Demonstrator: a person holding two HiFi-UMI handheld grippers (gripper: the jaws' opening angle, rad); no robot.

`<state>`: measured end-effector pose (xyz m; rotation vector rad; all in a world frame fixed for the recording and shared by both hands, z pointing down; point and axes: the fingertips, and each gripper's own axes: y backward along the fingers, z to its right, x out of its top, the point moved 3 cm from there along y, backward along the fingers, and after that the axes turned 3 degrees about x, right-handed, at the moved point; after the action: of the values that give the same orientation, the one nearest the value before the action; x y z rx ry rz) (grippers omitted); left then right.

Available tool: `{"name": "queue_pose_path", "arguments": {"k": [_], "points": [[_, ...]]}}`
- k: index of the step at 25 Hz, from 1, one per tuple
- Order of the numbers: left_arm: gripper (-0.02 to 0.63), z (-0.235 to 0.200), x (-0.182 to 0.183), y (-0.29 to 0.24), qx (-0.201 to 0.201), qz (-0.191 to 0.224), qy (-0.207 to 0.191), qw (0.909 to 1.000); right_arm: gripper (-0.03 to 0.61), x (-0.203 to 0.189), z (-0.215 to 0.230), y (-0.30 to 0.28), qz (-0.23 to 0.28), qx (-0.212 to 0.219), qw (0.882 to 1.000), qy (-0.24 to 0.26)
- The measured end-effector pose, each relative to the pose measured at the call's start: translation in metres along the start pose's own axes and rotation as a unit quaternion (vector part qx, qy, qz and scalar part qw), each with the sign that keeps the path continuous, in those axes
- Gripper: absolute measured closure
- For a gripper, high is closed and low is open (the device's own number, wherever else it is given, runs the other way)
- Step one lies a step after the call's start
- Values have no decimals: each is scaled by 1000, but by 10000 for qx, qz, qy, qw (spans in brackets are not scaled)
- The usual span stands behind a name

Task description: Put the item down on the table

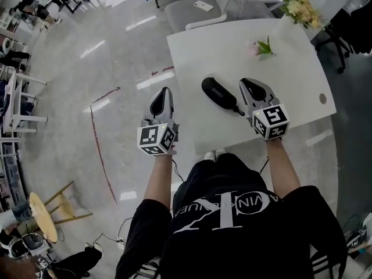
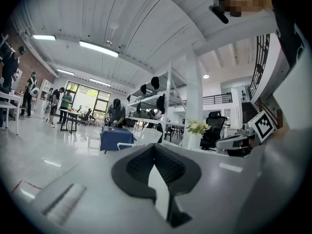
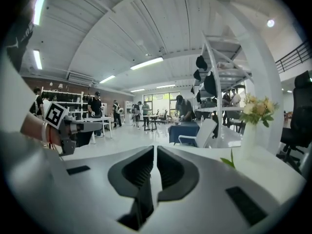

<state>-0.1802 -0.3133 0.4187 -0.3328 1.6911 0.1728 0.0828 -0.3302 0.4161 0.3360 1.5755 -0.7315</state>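
Shiny grey floor (image 1: 116, 51) all around, big open workspace, with a white bench (image 1: 290, 80) with rounded corners right in front of the person. The black case (image 1: 220, 94) is lying flat on the bench with nothing gripping it. It's angled so its cord end points toward the right gripper (image 1: 247, 83). It sits between the 2 grippers, just beside the right one.

The right gripper hangs over the bench. Its fingers (image 3: 173, 172) are basically closed, just a thin slit between them and nothing in there. The left gripper (image 1: 165, 92) is off the bench's left edge, over the floor. Its fingers (image 2: 139, 167) meet at the tips and are also empty. Both grippers point away from the person.

Further back on the bench, 1 pink flower (image 1: 256, 47) with green leaves lies loose. Near the far corner there's a bunch of yellowish flowers (image 1: 299, 7) in a white vase (image 3: 249, 138). A grey chair (image 1: 195, 10) stands behind the bench. There's a red line (image 1: 96, 138) marked on the floor off to the left, plus a wooden stool (image 1: 43, 214) down in the corner.
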Motion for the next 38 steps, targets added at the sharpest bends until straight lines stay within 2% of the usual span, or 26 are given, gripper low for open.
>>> {"name": "queue_pose_path", "arguments": {"k": [16,38], "points": [[603,-4,32,-2,-25,268,-150,9995,554,38,9,5,495,-164,9986,112],[603,-1,57,-3,-87,537,-257,9982,554,57,15,6,739,-170,9970,153]]}}
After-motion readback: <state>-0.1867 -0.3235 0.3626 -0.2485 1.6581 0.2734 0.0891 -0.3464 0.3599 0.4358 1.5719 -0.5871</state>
